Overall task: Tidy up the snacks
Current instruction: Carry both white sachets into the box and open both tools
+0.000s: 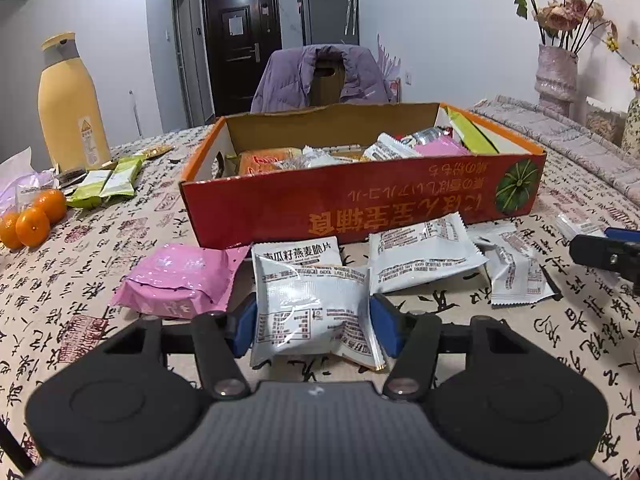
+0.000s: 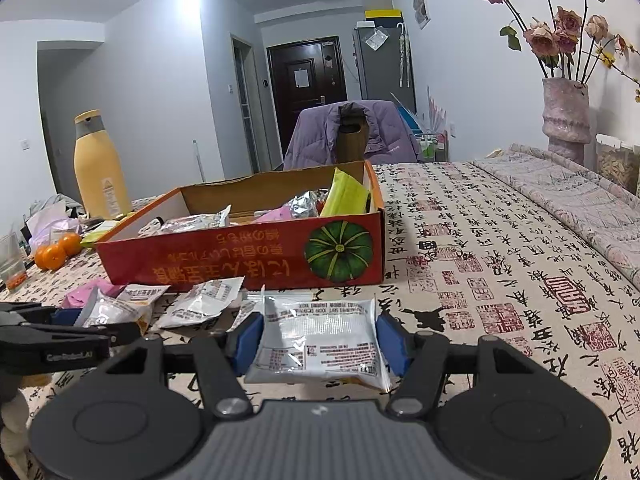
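Tablecloth (image 1: 120, 240) bears scattered snack packets (image 1: 424, 256).

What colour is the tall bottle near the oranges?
Pale yellow with a grey collar; clearest in the right wrist view.

Ahead, the red box (image 1: 360, 196) stands across the middle of the frame, its near wall blocking a level path. Loose silver packets (image 1: 424, 256) and a pink packet (image 1: 180, 280) crowd the bench (image 2: 500, 280) before it. Right of the box, in the right wrist view, the cloth lies open up to the vase (image 2: 566, 116).
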The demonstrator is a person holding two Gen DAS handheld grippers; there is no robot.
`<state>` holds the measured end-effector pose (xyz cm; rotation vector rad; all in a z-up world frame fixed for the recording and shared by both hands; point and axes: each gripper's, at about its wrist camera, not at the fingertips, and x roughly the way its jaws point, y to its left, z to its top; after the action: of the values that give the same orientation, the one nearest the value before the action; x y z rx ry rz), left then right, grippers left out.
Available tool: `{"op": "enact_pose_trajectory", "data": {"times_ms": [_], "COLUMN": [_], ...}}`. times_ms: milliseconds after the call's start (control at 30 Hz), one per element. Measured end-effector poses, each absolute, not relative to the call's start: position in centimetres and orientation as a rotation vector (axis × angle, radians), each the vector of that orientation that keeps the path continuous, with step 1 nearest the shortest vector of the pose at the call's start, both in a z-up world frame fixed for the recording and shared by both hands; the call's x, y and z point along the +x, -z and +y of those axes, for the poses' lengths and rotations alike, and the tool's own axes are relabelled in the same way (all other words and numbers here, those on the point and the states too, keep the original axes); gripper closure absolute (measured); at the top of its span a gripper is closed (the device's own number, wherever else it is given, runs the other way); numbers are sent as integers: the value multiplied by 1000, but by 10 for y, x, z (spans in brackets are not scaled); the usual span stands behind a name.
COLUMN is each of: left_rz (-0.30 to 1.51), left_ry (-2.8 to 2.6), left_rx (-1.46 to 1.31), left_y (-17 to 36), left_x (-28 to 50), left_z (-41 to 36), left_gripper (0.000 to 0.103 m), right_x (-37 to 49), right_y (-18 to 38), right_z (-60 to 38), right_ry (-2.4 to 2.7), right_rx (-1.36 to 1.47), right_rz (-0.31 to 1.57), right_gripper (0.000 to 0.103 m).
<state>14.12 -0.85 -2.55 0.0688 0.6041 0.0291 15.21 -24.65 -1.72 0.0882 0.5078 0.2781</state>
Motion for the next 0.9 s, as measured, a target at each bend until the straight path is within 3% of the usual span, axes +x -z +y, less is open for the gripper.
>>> {"op": "enact_pose_trajectory", "data": {"times_ms": [467,900], "left_rz": [440,354], "left_ry": [-17,-35], "left_rx": [57,37], "left_y": [-26,-63], "left_x": [133,191], "left_z": [-9,-13], "left_gripper": [44,44], "right_x": [159,221], "right_y": [-5,-52], "right_z": [-237,-203], "right_ry": [-302,-328], "right_rx": [60,-15], "right_rz": [441,337], "right_gripper": [42,42]}}
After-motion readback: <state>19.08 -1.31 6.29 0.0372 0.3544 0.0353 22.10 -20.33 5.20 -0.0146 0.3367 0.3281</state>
